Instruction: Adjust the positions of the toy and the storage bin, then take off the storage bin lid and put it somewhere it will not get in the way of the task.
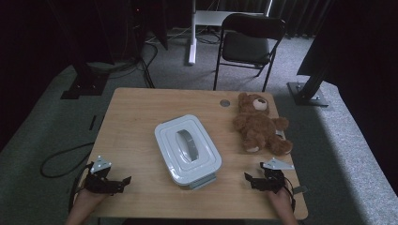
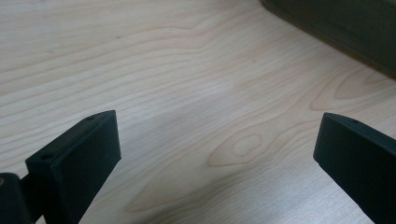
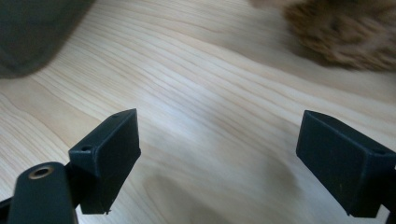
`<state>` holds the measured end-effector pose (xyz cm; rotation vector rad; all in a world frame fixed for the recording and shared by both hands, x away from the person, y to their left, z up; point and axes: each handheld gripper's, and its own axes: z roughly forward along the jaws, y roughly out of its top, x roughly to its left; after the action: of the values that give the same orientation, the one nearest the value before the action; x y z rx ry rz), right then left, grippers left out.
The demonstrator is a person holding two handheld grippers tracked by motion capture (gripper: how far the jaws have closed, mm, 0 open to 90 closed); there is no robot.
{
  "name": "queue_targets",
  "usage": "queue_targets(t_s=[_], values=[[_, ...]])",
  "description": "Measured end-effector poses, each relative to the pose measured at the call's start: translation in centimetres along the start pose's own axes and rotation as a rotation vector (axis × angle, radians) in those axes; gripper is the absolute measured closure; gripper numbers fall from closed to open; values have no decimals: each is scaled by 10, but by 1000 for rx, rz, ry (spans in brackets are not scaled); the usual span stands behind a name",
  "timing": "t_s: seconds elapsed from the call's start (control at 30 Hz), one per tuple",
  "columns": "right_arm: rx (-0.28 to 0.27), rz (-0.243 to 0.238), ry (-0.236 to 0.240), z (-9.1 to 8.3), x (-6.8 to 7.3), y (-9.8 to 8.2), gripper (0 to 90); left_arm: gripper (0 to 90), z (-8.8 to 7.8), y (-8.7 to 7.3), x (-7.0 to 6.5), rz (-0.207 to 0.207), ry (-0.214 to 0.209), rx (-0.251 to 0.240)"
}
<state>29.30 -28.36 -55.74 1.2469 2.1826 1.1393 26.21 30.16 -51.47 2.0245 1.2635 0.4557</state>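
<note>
High view: we see a wooden table (image 1: 131, 122) bearing a white lidded container (image 1: 187, 149) at its centre, its grey handle (image 1: 187, 144) running along the lid, and a brown teddy bear (image 1: 259, 125) lying to the right of it, near the far right corner. The left gripper (image 1: 123, 181) rests at the near left edge of the table, well apart from the container; the right gripper (image 1: 248, 177) rests at the near right edge, just in front of the bear and near the container's near right corner. Left gripper view: we find the jaws spread wide with bare wood between them, holding nothing. Right gripper view: the jaws likewise stand wide apart over bare wood, gripping nothing, with the bear's fur (image 3: 343, 35) blurred at the upper right, beyond the jaws and not touching them.
</note>
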Motion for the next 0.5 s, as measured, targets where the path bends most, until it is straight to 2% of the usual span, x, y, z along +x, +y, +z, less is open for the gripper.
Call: queue_targets(t_s=[0.2,0.4,0.5], values=[[6,26,-39,-5,-4,-7,129,14,-15,7,4,-8,-10,-31],[42,25,-54,-2,-4,-6,129,14,-26,21,-2,-4,-4,-58],[37,43,-57,-3,-5,-6,129,14,-30,28,-5,0,-7,-78]])
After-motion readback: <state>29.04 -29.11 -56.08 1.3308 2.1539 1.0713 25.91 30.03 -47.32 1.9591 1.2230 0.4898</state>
